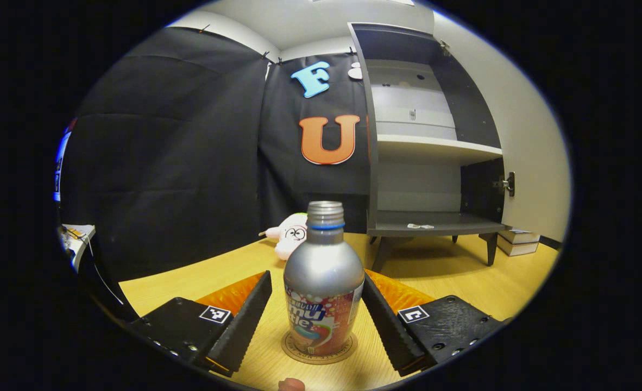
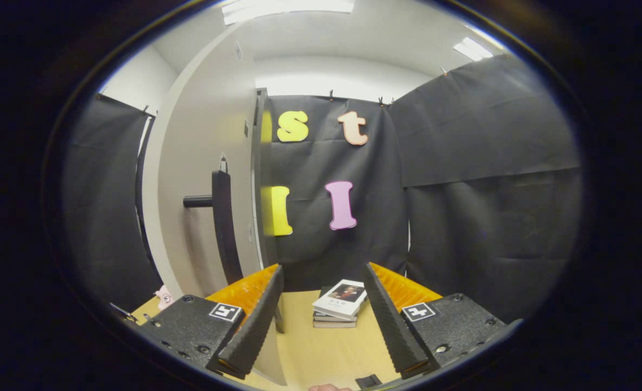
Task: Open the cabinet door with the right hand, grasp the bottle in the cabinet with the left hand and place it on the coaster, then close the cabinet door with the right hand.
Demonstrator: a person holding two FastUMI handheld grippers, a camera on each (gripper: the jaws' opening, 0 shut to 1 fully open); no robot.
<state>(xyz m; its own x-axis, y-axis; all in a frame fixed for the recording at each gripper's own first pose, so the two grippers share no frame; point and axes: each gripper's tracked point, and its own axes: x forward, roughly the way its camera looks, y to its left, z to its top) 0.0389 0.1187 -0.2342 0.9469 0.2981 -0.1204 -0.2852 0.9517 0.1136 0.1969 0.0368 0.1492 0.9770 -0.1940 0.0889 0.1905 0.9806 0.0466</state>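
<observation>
Here, your left gripper (image 1: 316,317) is sitting spread, fingers flanking the bottle (image 1: 322,290), apparently not touching; it's standing upright on the coaster (image 1: 319,350). Your right gripper (image 2: 321,320) is gaping beside the open cabinet door (image 2: 207,201).

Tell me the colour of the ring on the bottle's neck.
Blue, on the silver bottle; clearest in the left gripper view.

A soft toy (image 1: 288,234) lies half hidden behind the bottle (image 1: 322,279); the bottle's label print is too blurred to make out.
</observation>
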